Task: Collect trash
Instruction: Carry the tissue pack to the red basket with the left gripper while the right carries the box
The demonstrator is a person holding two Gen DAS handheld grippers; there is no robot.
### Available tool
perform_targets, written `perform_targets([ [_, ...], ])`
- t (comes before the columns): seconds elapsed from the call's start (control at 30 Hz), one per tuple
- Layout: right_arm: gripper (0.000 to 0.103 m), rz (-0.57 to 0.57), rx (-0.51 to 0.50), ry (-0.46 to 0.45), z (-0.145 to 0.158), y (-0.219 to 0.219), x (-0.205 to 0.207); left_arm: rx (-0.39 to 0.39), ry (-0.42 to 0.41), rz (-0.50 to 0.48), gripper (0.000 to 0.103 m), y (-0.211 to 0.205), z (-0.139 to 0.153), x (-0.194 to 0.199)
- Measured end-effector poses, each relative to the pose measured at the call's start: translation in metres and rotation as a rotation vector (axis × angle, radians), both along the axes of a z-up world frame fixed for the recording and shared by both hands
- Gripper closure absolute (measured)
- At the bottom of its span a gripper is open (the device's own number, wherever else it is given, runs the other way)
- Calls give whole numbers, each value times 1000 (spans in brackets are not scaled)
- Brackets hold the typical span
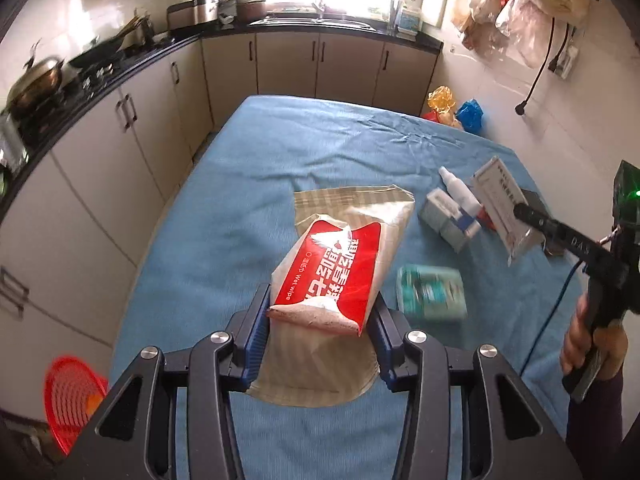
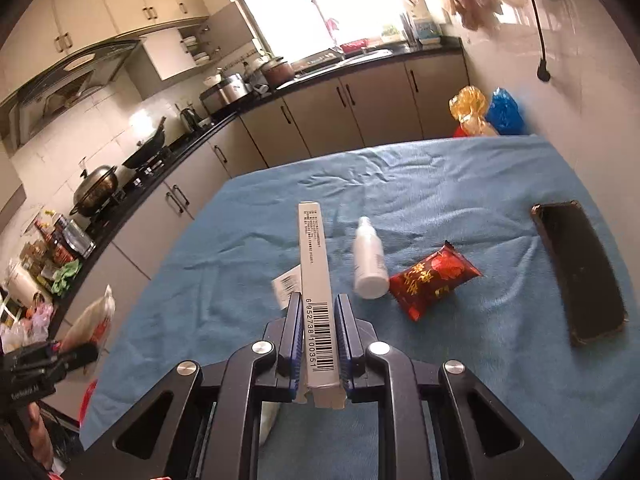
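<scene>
Left gripper [image 1: 320,328] pinches a red wet-wipe pack [image 1: 340,276] by its near end, blue pads pressing both sides; the pack is lifted above the blue cloth [image 1: 224,208] and tilts away from the camera. A striped paper bag [image 1: 320,364] lies flat on the cloth under it, partly hidden by pack and jaws. To the right of the pack, a teal packet [image 1: 432,298], blurred, lies on the cloth. Further right, a small grey-white carton [image 1: 444,216] sits beside a white bottle [image 1: 458,190]. Right gripper [image 2: 319,344] is clamped on a long white box [image 2: 316,280] with a barcode along its top face; pads press both long sides, and the box sticks out forward, clear of the cloth. In the left view the same box hangs at the gripper's tip, with a person's hand [image 1: 592,340] on the handle. On the cloth right of the box: the white bottle [image 2: 370,260] lying on its side, touching or just beside a red snack packet [image 2: 434,278]; a black phone [image 2: 580,272] well apart near the right edge. A red basket [image 1: 74,396] sits on the floor left of the table.
</scene>
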State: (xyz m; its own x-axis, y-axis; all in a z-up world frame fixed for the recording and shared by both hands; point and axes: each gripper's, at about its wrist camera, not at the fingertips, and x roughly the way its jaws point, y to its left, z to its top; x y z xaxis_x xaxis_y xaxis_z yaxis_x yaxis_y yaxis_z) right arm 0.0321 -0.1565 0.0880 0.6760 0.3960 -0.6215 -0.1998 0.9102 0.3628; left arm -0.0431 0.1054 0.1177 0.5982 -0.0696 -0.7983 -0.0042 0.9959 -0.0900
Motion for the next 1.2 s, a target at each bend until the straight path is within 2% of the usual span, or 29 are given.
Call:
perform_targets([
  [0.2,86,36,-20,-21,23,7,-49,-58,-12,48,59,22,-10,-63],
  [0.37,86,68,4,-1,25,13,-83,-116,-11,93,59,43,-19,-97],
  [0.53,86,104,33,10,19,29,-114,-103,-48,165,59,57,-24,-121],
  [0.83,86,181,62,31,5,71,-142,-107,-64,272,58,93,-38,-159],
  [1.2,86,289,78,77,-12,134,-155,-112,-63,412,58,154,-51,-185],
])
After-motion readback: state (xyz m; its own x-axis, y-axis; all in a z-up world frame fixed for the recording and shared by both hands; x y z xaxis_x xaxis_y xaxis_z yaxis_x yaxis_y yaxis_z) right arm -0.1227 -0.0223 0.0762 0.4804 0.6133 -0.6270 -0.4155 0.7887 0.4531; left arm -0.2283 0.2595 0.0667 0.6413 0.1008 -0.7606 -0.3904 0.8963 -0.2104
